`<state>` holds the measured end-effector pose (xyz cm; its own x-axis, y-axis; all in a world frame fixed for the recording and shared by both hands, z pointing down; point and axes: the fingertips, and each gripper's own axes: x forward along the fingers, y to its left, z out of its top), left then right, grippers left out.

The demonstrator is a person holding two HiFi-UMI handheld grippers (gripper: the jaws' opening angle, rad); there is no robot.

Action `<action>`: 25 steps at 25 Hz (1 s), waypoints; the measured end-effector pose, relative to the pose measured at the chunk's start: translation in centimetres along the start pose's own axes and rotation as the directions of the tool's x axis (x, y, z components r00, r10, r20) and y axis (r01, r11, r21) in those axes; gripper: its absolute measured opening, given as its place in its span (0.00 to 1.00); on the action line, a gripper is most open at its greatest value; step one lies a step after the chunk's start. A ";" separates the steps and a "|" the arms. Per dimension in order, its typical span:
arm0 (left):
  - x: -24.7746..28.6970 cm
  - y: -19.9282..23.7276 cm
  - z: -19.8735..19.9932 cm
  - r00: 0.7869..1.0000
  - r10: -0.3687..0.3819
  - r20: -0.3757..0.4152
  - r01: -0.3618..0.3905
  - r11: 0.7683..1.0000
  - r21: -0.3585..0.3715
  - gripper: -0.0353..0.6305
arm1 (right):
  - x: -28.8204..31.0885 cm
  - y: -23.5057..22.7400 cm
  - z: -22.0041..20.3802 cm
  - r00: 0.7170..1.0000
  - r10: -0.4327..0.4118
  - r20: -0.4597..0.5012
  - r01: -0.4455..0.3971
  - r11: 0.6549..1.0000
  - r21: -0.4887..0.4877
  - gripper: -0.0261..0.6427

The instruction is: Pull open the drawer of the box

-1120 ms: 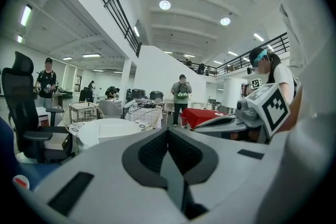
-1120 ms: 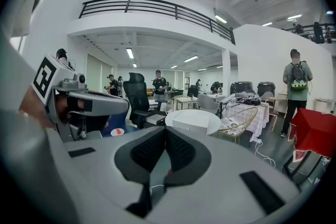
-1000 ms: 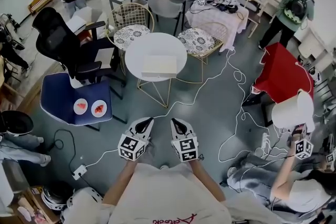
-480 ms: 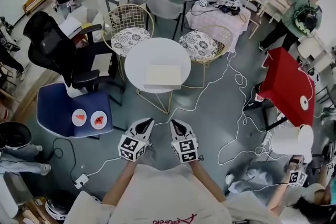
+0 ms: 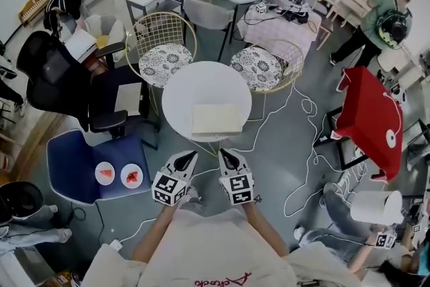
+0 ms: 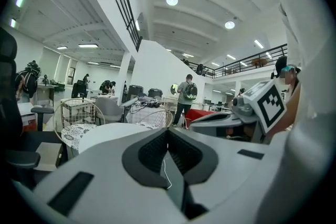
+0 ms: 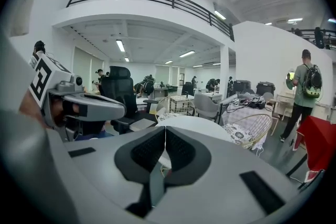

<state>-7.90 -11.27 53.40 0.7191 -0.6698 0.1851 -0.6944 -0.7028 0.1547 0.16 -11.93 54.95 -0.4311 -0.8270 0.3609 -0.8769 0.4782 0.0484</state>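
Observation:
A flat cream box lies on the near side of a round white table. Both grippers are held side by side just short of the table's near edge, pointing at the box. The left gripper is shut and empty. The right gripper is shut with nothing in it. In the left gripper view the dark pads meet, with the white table beyond them. In the right gripper view the pads are together too, the table lying ahead. The box's drawer front cannot be made out.
Two gold wire chairs stand behind the table. A black office chair and a blue seat with two plates are at left. White cables trail over the floor at right, near a red table. People stand around.
The round table and box have come closer to the grippers as the person walked toward them. Both grippers stayed shut, side by side.

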 end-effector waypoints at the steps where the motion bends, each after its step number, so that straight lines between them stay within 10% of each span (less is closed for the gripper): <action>1: 0.5 1.1 0.4 1.000 -0.004 -0.001 0.004 1.000 0.000 0.07 | 1.0 -0.4 0.6 1.000 -0.007 0.003 0.007 1.000 0.001 0.06; 11: 3.3 8.3 1.7 0.998 -0.061 -0.025 0.061 0.998 -0.007 0.07 | 7.3 -2.8 2.8 0.994 -0.104 -0.024 0.105 0.994 0.034 0.06; 25: 7.0 7.7 0.2 0.998 -0.018 -0.059 0.015 0.999 -0.048 0.07 | 8.4 -6.0 1.4 0.998 -0.045 -0.050 0.047 0.997 0.057 0.06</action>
<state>-8.20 -21.42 55.66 0.7287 -0.6417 0.2393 -0.6839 -0.7004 0.2041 1.54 -22.12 56.41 -0.3804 -0.8318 0.4043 -0.9071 0.4208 0.0124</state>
